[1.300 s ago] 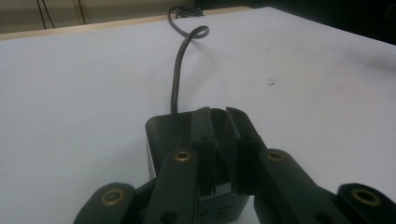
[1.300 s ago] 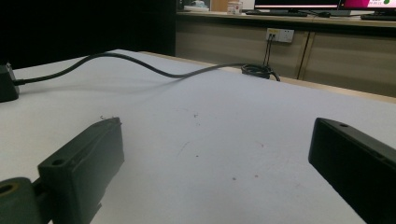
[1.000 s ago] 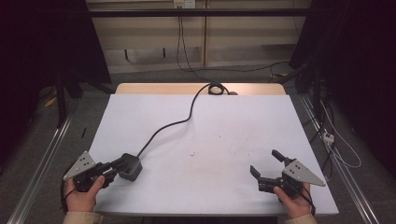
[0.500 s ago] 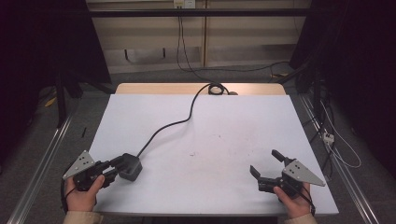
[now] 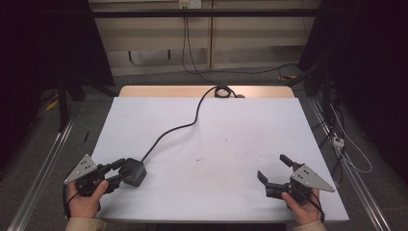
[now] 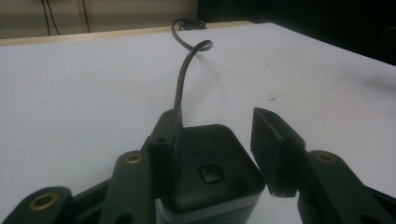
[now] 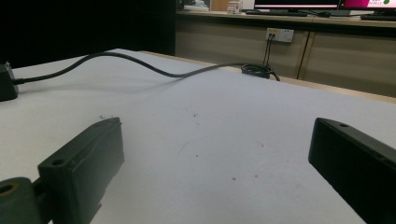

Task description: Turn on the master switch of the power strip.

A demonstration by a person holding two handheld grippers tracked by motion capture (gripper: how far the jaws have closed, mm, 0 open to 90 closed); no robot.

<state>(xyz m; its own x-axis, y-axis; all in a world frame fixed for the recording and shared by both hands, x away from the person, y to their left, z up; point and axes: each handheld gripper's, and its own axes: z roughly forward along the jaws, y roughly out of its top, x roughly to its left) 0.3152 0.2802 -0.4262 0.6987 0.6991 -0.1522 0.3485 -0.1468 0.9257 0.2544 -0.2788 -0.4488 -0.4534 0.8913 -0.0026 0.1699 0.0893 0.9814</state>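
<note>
A black power adapter (image 5: 134, 173) with a black cable (image 5: 178, 127) lies on the white table (image 5: 231, 130) near the front left corner. My left gripper (image 5: 120, 172) reaches around it from the left. In the left gripper view the adapter (image 6: 210, 168) sits between the jaws of the left gripper (image 6: 217, 123). One jaw rests against its side and the other stands clear of it. These jaws have just been opening. My right gripper (image 5: 273, 167) rests open near the front right corner. Nothing sits between the right gripper (image 7: 217, 140) jaws.
The cable runs to a coil (image 5: 222, 91) at the table's far edge. In the right gripper view the cable (image 7: 140, 65) crosses the surface from the adapter (image 7: 7, 81). A wall socket (image 7: 279, 34) sits behind. Metal rails flank the table on both sides.
The left gripper's jaws have spread apart around the adapter. Both hands have kept their places, and the adapter has not moved.
</note>
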